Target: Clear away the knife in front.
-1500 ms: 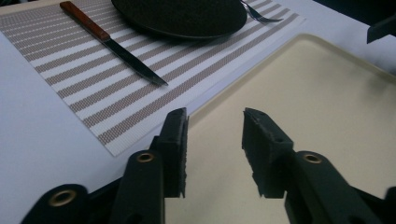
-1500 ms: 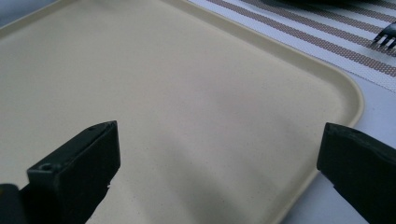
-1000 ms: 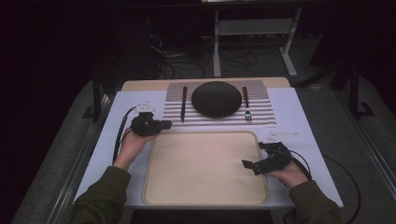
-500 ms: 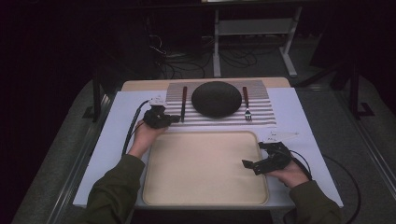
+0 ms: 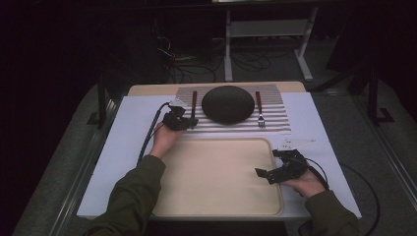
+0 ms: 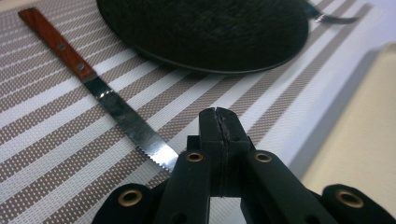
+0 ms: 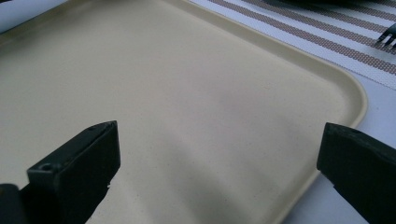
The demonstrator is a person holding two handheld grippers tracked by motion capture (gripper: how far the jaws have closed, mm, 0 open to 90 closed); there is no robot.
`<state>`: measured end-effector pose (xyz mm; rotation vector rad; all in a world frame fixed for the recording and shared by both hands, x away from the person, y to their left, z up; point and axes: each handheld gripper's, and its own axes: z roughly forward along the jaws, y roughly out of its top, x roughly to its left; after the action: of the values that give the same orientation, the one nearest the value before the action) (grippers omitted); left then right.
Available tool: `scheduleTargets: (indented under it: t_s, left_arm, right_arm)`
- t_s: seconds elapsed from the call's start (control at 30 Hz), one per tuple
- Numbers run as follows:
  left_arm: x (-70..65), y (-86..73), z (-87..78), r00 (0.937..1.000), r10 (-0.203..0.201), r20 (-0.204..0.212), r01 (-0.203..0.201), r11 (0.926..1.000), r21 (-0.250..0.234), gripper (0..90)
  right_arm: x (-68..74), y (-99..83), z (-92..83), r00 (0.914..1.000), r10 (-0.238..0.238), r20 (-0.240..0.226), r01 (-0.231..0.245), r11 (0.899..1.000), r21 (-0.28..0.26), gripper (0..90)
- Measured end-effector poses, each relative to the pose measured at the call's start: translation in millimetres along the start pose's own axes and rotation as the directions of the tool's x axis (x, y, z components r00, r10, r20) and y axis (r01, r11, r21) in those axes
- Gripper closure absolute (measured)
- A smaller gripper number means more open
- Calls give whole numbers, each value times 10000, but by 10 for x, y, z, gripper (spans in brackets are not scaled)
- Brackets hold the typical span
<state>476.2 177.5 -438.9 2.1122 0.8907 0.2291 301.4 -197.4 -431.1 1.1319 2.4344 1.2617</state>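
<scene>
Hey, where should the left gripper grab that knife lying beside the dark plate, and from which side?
Probably the wooden handle of the knife, from straight above: it lies flat on the striped placemat, and the handle is thicker than the thin serrated blade. The left gripper, now shut, must open first.

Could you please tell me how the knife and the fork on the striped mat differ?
The knife lies left of the dark plate, the fork right of it. The left claw, shut, sits at the knife's serrated tip; nothing is near the fork. Both lie lengthwise on the mat with reddish-brown handles.
</scene>
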Motion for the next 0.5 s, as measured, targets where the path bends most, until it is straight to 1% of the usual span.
scheduleTargets:
  t_s: [0.13,0.2,0.27,0.5]
  left_arm:
    - [2,-5,77,9996,122,-263,-116,9996,253,900]
    - [5,-11,109,9995,126,-281,-116,9993,354,900]
    - [2,-14,133,9991,161,-404,-142,9989,458,900]
    - [21,-22,137,9975,163,-684,-108,9968,790,900]
  right_arm:
    - [0,-1,-2,10000,0,3,0,10000,-7,0]
    - [-1,0,-3,10000,8,13,-8,10000,-14,0]
    - [-1,-1,-4,10000,3,14,-3,10000,-12,0]
    - [-3,-2,-10,10000,27,20,-27,10000,-27,0]
